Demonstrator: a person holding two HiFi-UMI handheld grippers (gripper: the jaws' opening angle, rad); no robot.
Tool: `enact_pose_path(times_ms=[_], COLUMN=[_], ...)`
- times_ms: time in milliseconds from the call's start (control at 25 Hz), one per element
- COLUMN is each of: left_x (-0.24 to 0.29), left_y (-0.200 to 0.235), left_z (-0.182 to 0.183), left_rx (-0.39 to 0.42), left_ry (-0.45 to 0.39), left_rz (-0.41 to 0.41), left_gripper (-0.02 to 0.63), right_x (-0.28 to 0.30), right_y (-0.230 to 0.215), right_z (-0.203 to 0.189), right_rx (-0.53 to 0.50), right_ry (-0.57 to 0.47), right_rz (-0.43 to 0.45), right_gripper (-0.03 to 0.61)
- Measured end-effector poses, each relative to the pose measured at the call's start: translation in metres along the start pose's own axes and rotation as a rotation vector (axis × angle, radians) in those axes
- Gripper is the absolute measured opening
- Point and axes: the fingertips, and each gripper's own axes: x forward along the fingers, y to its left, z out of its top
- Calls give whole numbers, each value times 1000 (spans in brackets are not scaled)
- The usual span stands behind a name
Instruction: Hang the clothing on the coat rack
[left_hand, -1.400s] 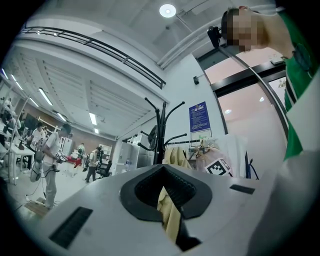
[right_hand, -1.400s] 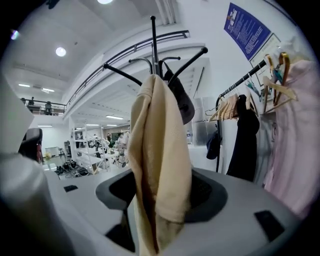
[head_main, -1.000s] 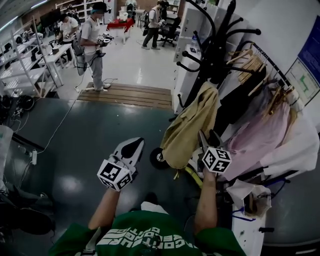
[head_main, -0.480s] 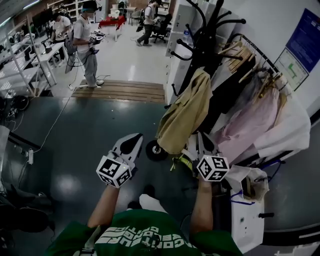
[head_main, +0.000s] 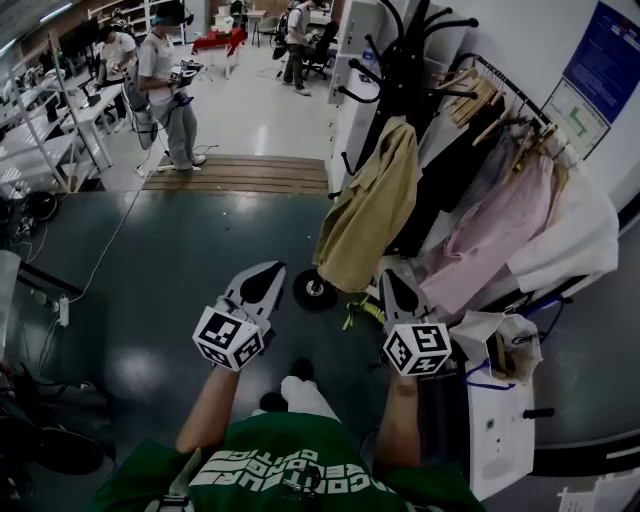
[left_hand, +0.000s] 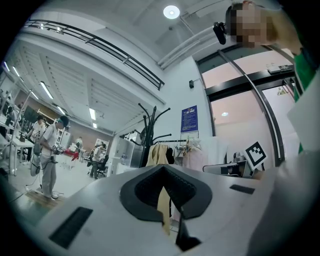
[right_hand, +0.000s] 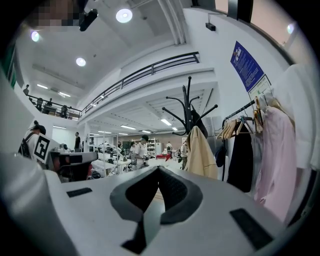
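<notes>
Garment: a mustard-tan cloth jacket (head_main: 372, 215) hangs on the tall black metal coat rack (head_main: 408, 70), right of centre in the upper half of the head view. Its hem ends just above a small black wheel (head_main: 313, 290).
Left gripper (head_main: 270, 268): lower centre-left of the head view, well apart from the jacket. Its fingers are pressed together at the tips with nothing between them. In its own view the jacket shows only far behind, through the slit under the tips.
Right gripper (head_main: 388, 275): lower centre-right, below and just right of the jacket's hem, not touching it. Its fingers are pressed together and hold nothing.
Clothes rail: to the right of the rack, carrying bare wooden hangers (head_main: 478, 98), a pale pink garment (head_main: 488, 240) and a white garment (head_main: 572, 235).
Floor: dark, glossy floor (head_main: 170, 270) under both grippers, with a strip of wooden planking (head_main: 240, 175) across the upper centre.
People: a person in a white shirt (head_main: 160, 80) stands at the upper left, and others are farther back at the top edge.
Wearer: green sleeves and bare forearms come in from the bottom edge — one forearm behind each gripper.
</notes>
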Motion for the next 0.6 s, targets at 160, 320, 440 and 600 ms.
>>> enact_pose_path(times_ms=[160, 320, 440, 600], left_x=[-6, -8, -9, -11], left_y=[-7, -12, -14, -15], left_z=[-7, -12, -14, -16], left_rx=[5, 0, -1, -8], left_ry=[14, 21, 27, 27], left_rz=[-9, -14, -19, -17], left_gripper=[3, 4, 3, 3], right_x=[-11, -19, -22, -25], right_y=[10, 13, 14, 12], right_z=[-12, -21, -24, -28], right_rx=[-55, -30, -18, -9], right_ry=[17, 14, 10, 3], right_rz=[-19, -20, -29, -47], right_gripper=[9, 9, 9, 9])
